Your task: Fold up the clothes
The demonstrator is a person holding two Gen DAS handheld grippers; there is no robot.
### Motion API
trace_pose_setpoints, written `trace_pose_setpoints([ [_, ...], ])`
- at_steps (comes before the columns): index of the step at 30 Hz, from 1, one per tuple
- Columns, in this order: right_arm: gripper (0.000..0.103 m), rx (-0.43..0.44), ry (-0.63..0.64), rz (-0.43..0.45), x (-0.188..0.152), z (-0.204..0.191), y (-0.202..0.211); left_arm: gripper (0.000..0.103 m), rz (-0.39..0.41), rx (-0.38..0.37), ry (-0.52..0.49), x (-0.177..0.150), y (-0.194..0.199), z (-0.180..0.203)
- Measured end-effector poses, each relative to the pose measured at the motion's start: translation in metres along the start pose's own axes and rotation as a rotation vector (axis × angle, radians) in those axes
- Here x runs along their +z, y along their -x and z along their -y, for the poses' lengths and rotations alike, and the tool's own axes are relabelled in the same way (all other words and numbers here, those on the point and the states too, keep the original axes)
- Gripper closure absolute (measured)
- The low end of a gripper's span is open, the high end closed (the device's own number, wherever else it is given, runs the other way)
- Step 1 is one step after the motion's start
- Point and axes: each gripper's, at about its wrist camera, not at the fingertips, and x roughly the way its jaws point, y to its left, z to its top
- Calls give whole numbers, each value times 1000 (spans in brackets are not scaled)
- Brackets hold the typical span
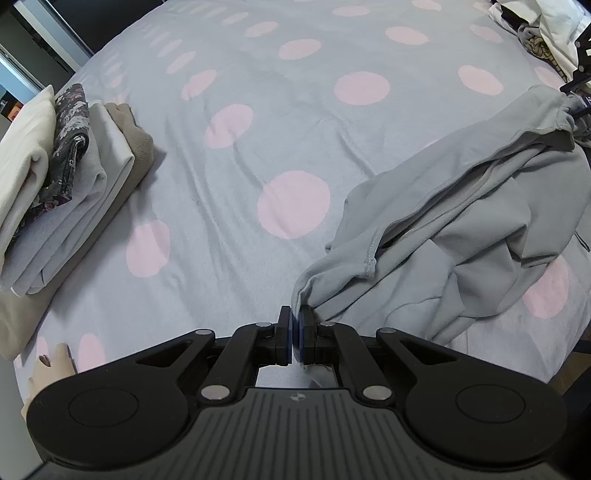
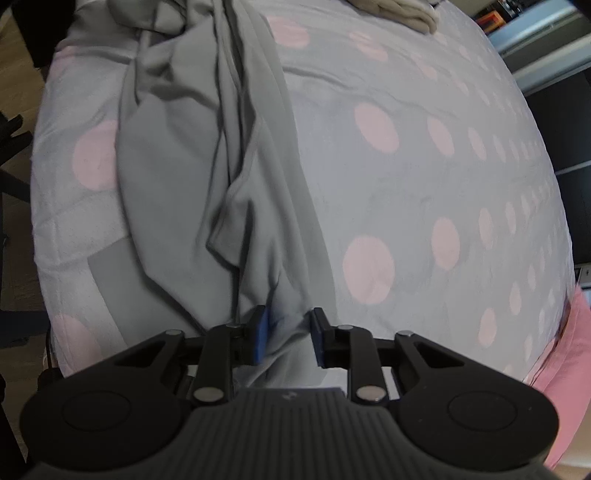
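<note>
A grey garment [image 1: 461,229] lies crumpled on the bed's spotted cover [image 1: 288,122], stretched between my two grippers. My left gripper [image 1: 294,332] is shut on one corner of it at the near edge. In the right wrist view the same grey garment [image 2: 192,166] runs away in long folds. My right gripper [image 2: 287,336] has its jaws part-way apart with a bunch of the fabric between the blue pads [image 2: 260,334]; the pads do not press it.
A stack of folded clothes [image 1: 62,192] sits at the left of the bed. A pile of loose clothes [image 1: 539,33] lies at the far right corner. Wooden floor [image 2: 18,155] shows past the bed's left edge. A pink sheet edge [image 2: 569,354] hangs at the right.
</note>
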Motion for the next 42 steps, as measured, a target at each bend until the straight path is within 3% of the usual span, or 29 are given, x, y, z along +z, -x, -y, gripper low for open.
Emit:
trace_pose_setpoints([
  [3, 94, -22, -21, 26, -3, 4, 9, 102, 2, 3, 2, 1, 1, 0],
  [8, 94, -92, -28, 94, -9, 11, 39, 102, 54, 29, 53, 4, 11, -10],
  [12, 94, -149, -71, 167, -18, 18, 63, 101, 157, 23, 176, 6, 36, -35],
  [15, 94, -108, -115, 216, -25, 17, 73, 101, 195, -45, 287, 6, 45, -51],
  [18, 94, -70, -61, 177, -24, -14, 63, 102, 139, -43, 249, 9, 34, -43],
  [21, 94, 11, -20, 131, -20, -40, 46, 102, 96, -29, 147, 9, 25, -23],
  [24, 94, 15, 1, 73, -16, -65, 36, 102, 88, -39, 100, 6, 25, -11],
  [28, 88, -43, 44, -15, -7, -109, 21, 102, 84, -45, 74, 3, 26, -5],
  [33, 87, -64, 74, -63, -9, -153, 9, 102, 71, -61, 36, 4, 24, 2],
  [38, 84, -118, 5, -48, -17, -163, 21, 102, 72, -73, 10, 7, 23, 8],
  [42, 82, -237, -19, -11, -20, -160, 31, 101, 73, -74, 6, 8, 23, 9],
])
